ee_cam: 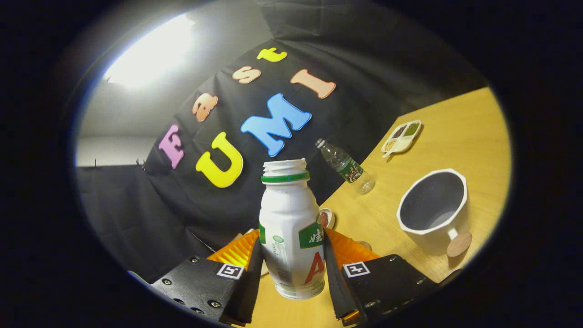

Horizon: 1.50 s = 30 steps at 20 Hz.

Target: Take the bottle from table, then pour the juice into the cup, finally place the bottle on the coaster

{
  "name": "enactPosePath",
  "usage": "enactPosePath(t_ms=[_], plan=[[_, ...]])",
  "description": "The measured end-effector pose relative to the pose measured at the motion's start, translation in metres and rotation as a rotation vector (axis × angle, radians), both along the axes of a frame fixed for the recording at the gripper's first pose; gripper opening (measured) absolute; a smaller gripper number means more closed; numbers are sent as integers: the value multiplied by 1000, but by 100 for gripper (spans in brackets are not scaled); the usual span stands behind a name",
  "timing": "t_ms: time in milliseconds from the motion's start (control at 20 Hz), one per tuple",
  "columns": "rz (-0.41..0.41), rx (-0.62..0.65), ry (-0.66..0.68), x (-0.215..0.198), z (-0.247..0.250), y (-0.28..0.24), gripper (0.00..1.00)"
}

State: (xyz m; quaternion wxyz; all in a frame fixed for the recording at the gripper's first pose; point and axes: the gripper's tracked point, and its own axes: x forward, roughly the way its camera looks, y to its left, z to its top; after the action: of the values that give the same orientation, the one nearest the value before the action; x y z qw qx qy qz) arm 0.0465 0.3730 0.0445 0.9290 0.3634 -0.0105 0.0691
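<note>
Jaws clamped on uncapped bottle (pixel 291 228), both sides pressing, cup (pixel 432 209) nearby

We see clear water bottle (pixel 347 166) with green label standing on wooden table (pixel 460 127), near black cloth wall. Farther along table we note white divided dish (pixel 401 138) holding dark, green and pale fillings. Small round dish (pixel 326 217) sits near table's edge.

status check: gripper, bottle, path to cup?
Gripper shut on bottle, cap off, held upright. Cup ahead to the side, empty. Nothing between bottle and cup; water bottle beyond.
</note>
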Motion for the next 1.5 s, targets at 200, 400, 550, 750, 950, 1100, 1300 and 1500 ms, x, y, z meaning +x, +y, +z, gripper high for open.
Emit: enactPosePath(t_ms=[200, 400, 550, 750, 950, 1100, 1300, 1500], plan=[[-15, -180, 5, 17, -2, 7, 64], [-37, -355, 7, 42, -7, 19, 64], [-51, -514, 15, 65, -19, 20, 64], [-71, -665, 24, 86, -26, 27, 64], [-69, -698, 15, 103, -31, 32, 64], [-71, -686, 8, 111, -31, 27, 64], [-63, -669, 3, 111, -29, 27, 65], [-71, -668, 14, 111, -29, 26, 73]])
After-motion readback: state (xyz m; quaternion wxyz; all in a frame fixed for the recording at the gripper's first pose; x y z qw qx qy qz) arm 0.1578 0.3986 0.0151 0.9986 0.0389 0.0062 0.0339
